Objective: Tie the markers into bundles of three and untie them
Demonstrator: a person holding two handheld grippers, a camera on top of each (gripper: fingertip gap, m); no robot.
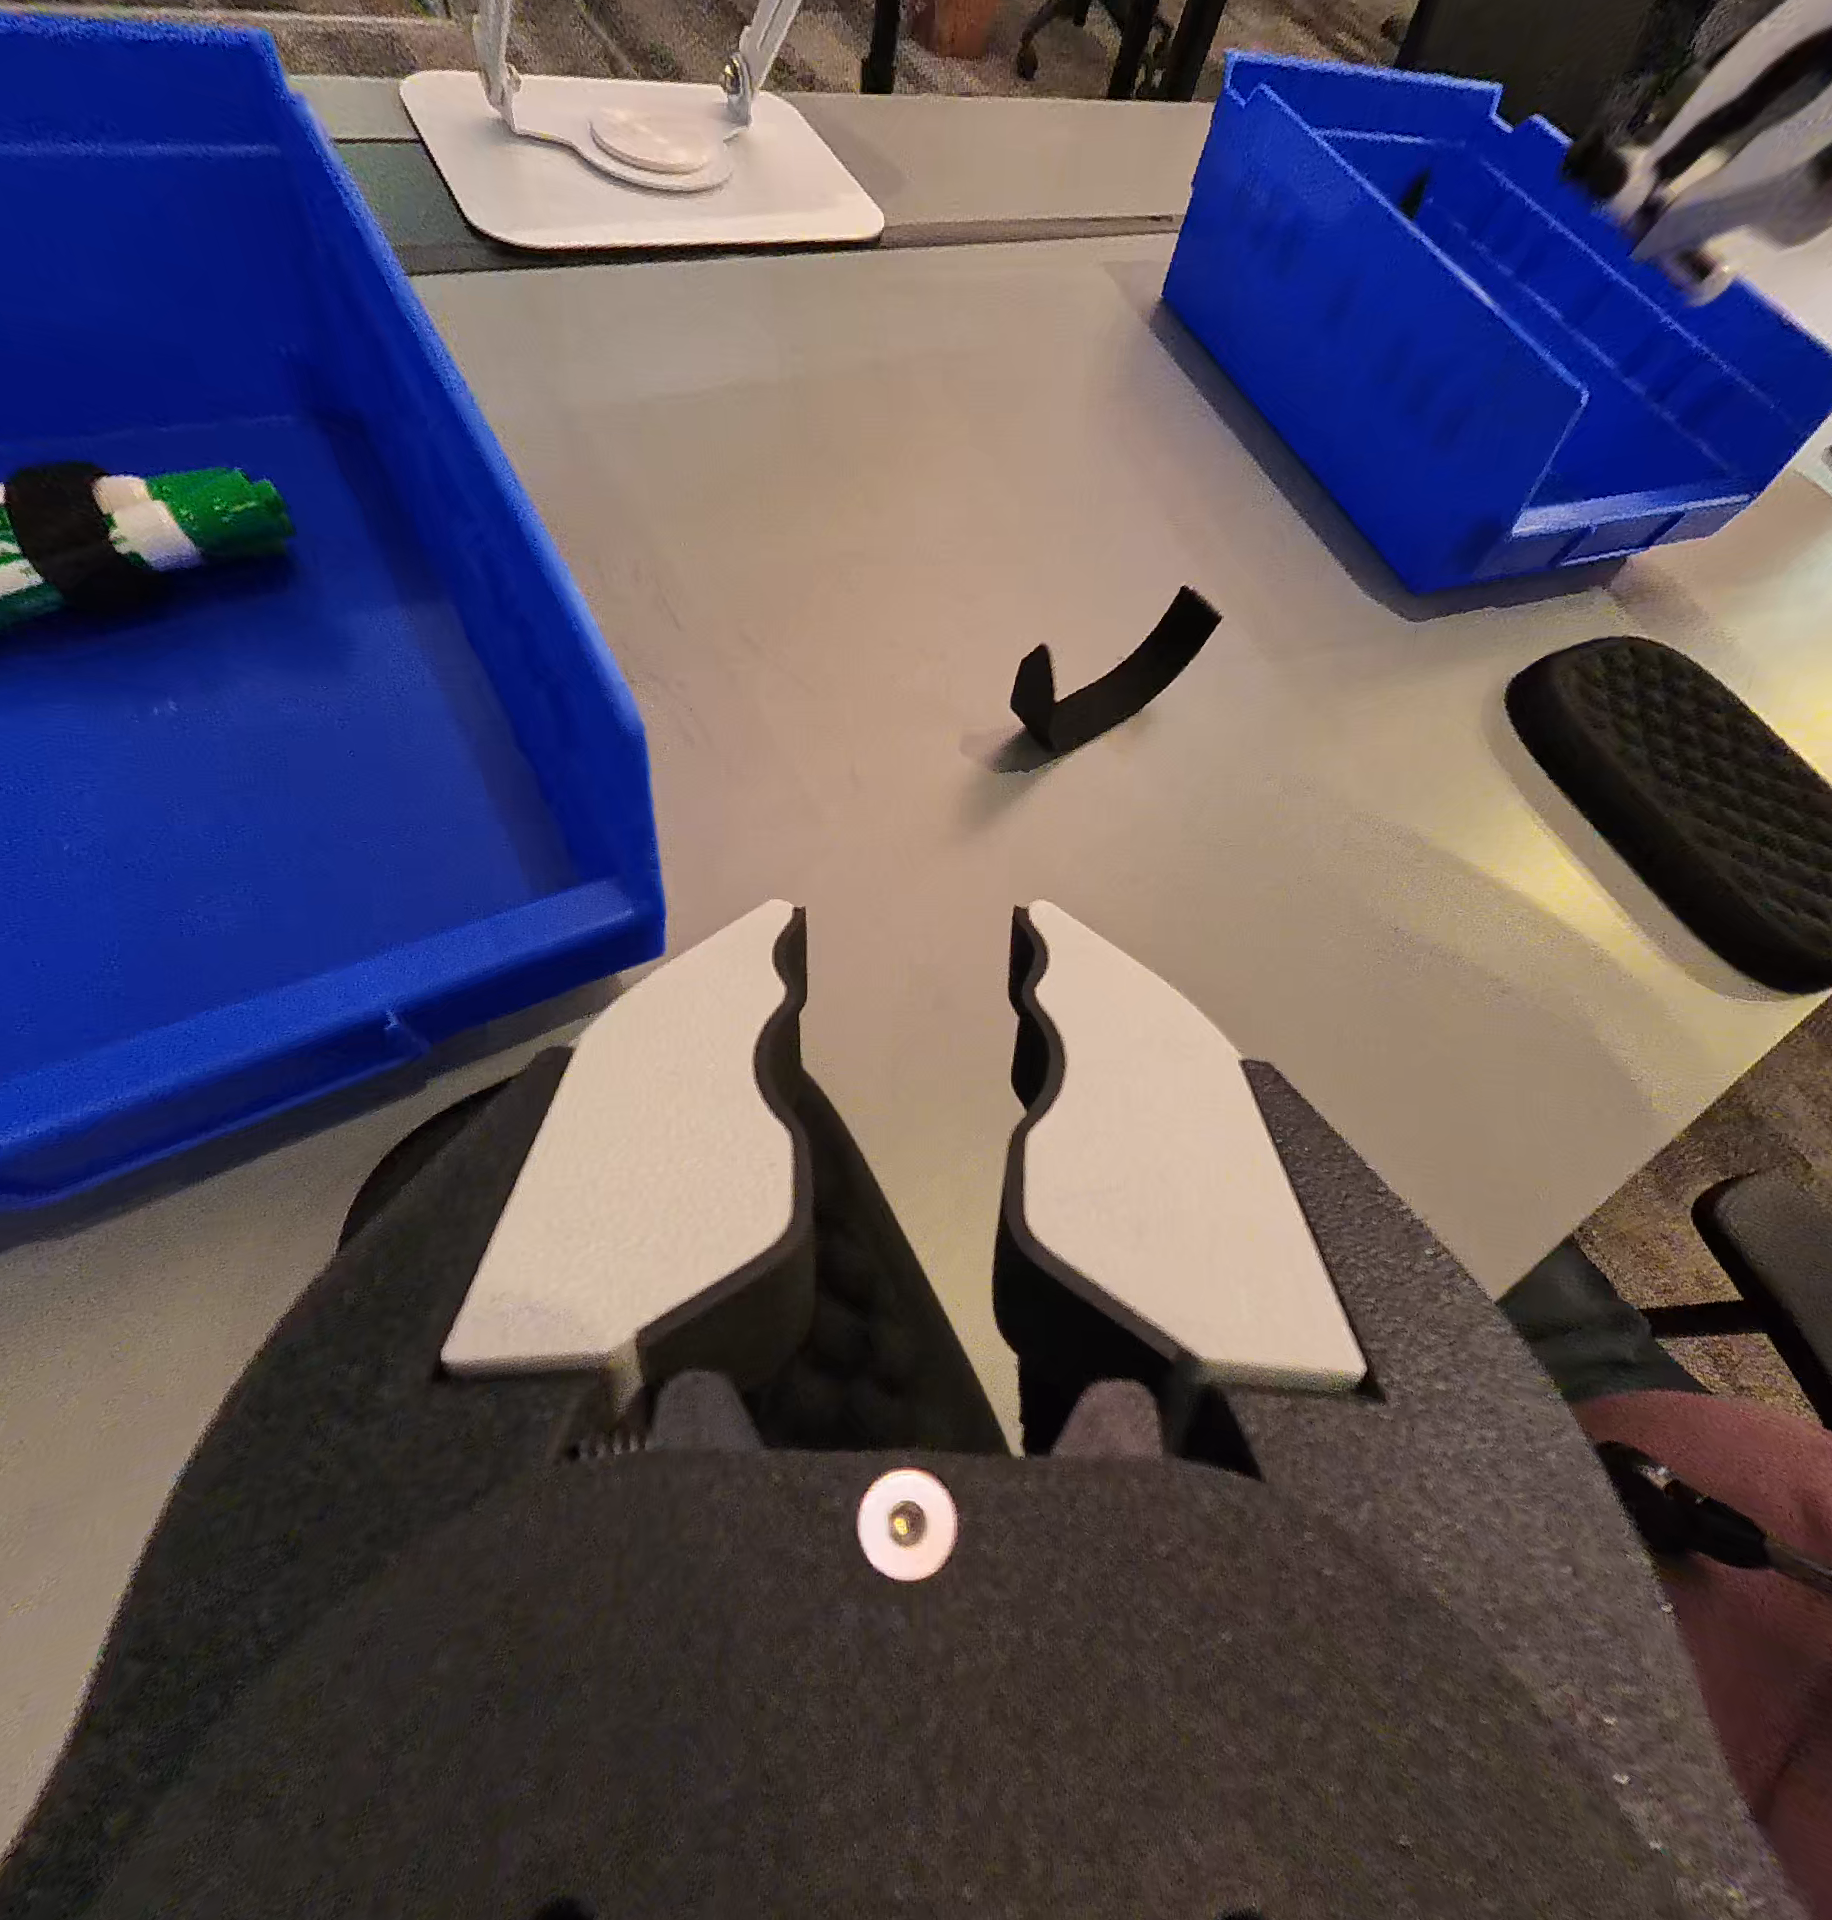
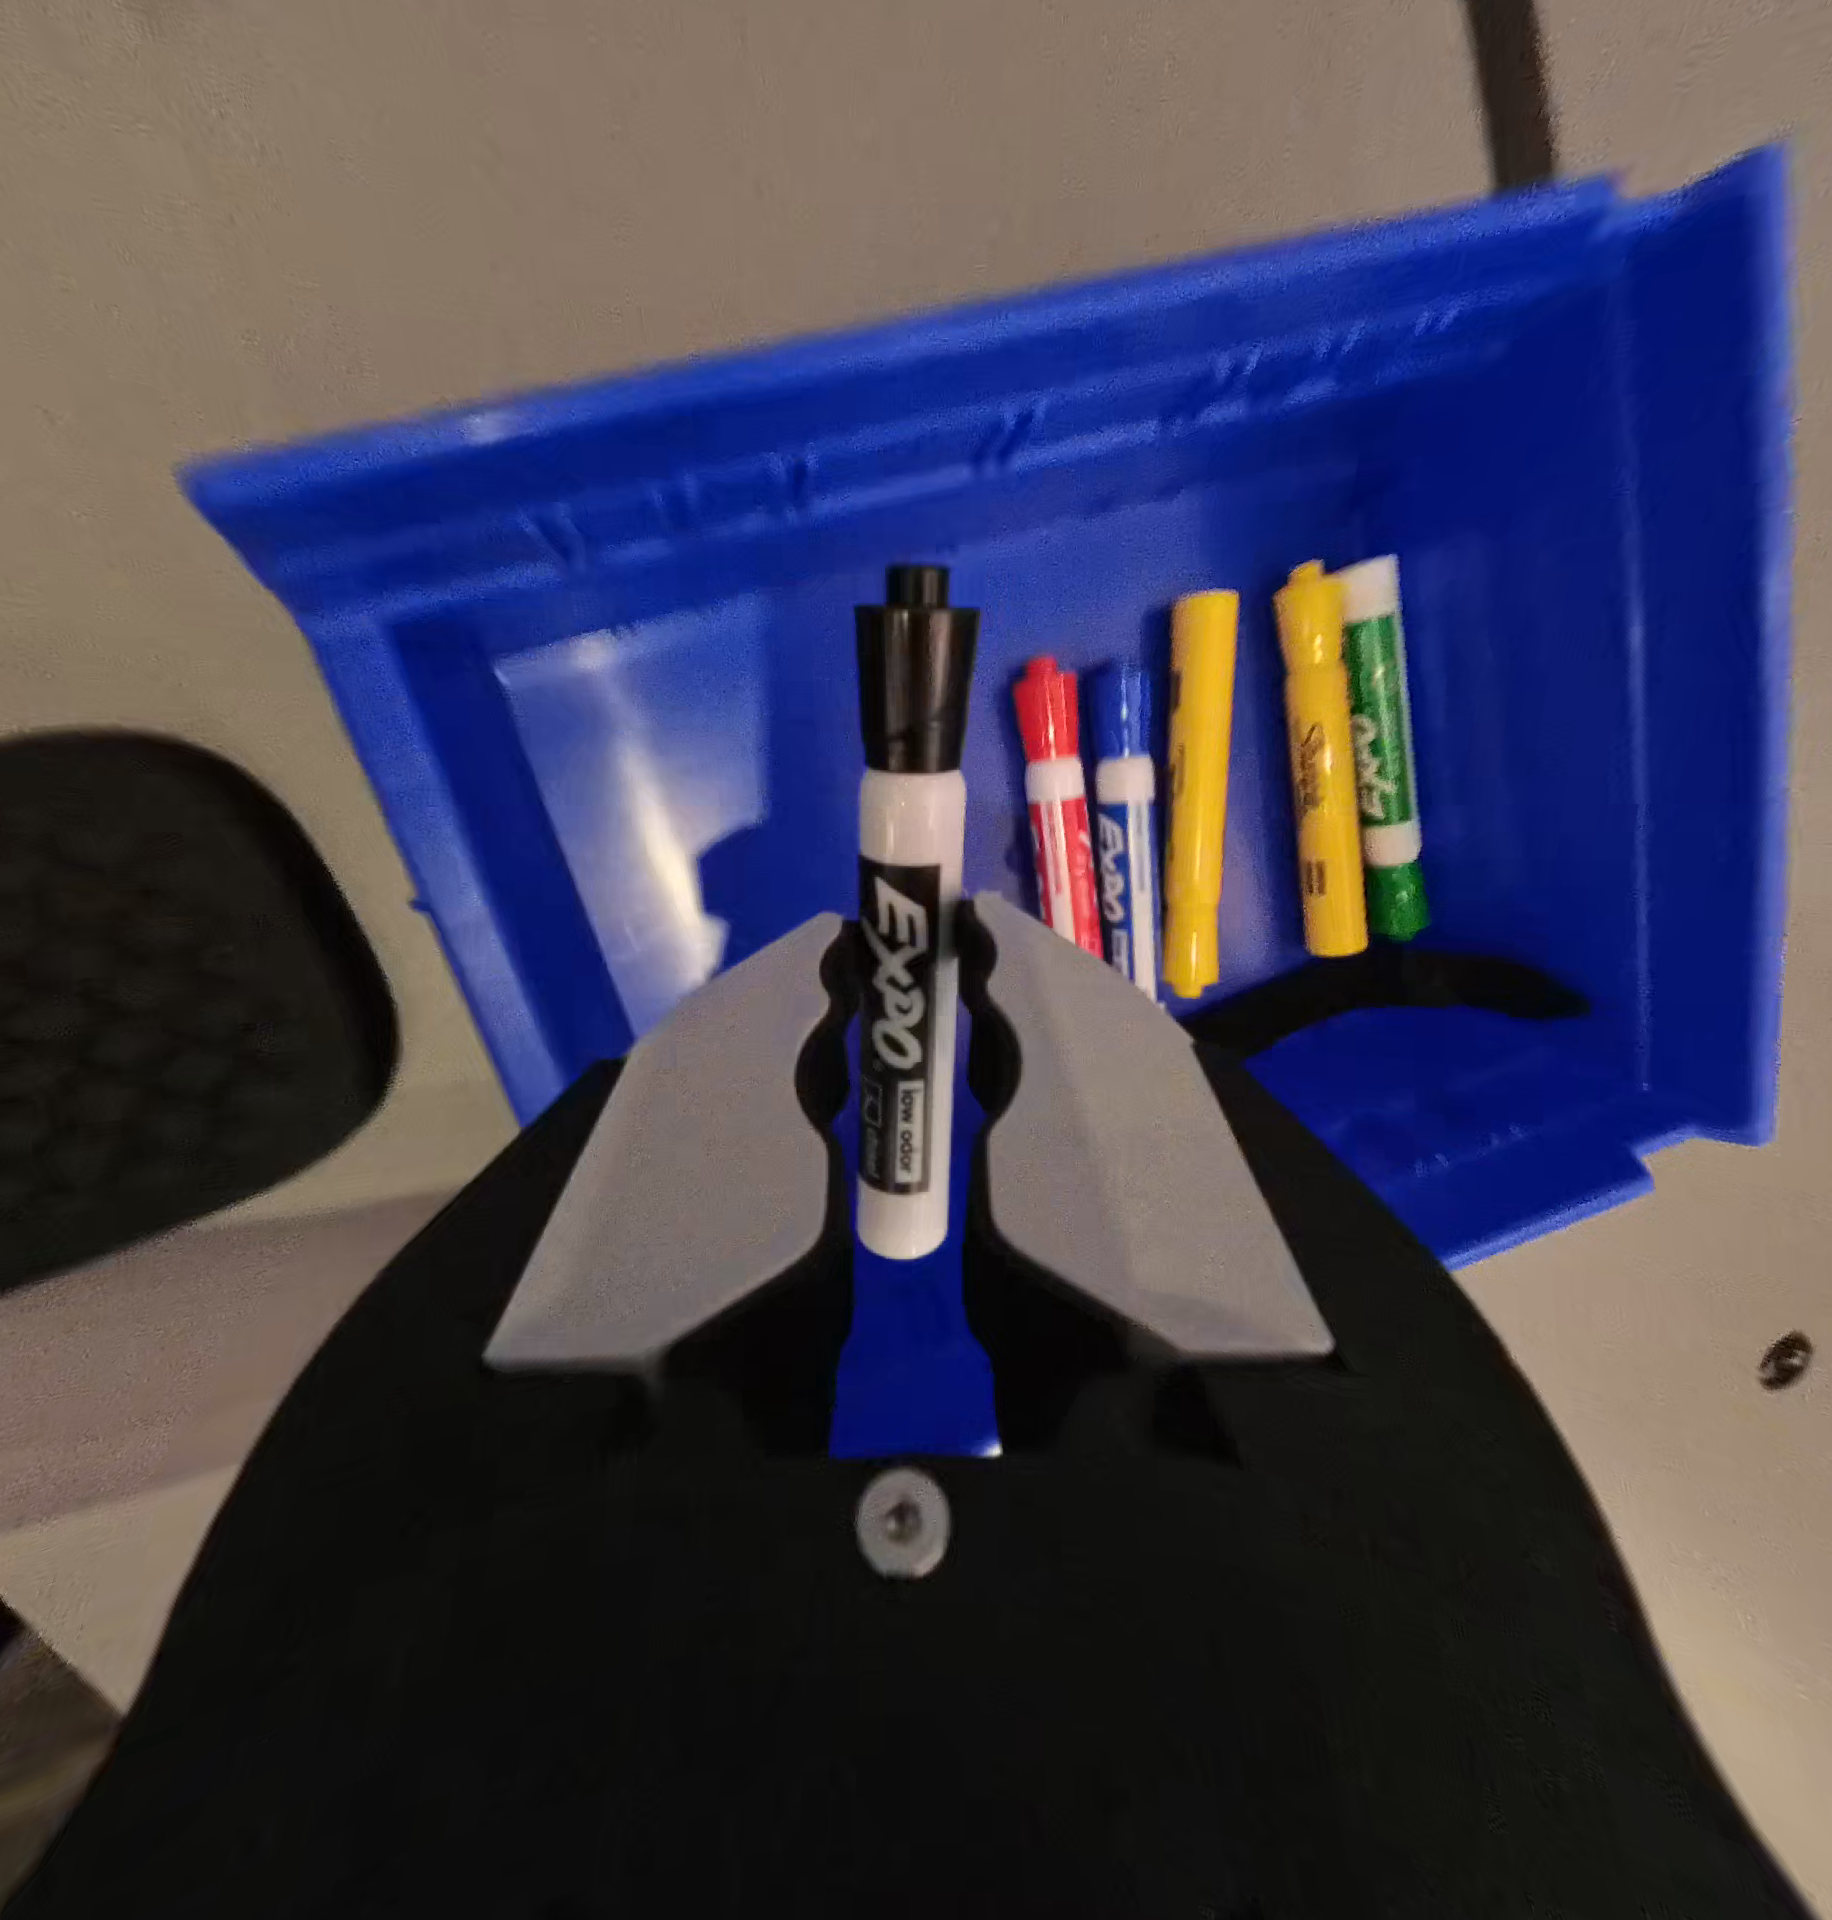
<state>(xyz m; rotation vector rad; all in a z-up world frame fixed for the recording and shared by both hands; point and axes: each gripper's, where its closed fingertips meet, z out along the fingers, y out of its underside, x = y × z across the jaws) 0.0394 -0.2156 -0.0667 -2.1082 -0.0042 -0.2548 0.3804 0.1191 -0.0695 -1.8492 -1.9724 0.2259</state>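
My right gripper (image 2: 904, 914) is shut on a black-capped white marker (image 2: 910, 790), held above a blue bin (image 2: 538, 665). In that bin lie a red marker (image 2: 1055, 790), a blue marker (image 2: 1122, 800), two yellow markers (image 2: 1198, 790), a green marker (image 2: 1385, 748) and a black strap (image 2: 1411, 992). My left gripper (image 1: 907, 914) is open and empty above the grey table (image 1: 839, 468). A loose black strap (image 1: 1109, 675) lies ahead of it. A bundle of green markers (image 1: 143, 535) tied with a black strap sits in the large blue bin (image 1: 538, 582) at left. The right gripper also shows in the left wrist view (image 1: 1701, 156), blurred.
The marker bin (image 1: 1411, 364) stands at the far right of the table. A black padded rest (image 1: 1701, 800) lies at the right edge, and shows in the right wrist view (image 2: 143, 987). A white stand base (image 1: 642, 166) sits at the back. A sleeve (image 1: 1764, 1621) is at lower right.
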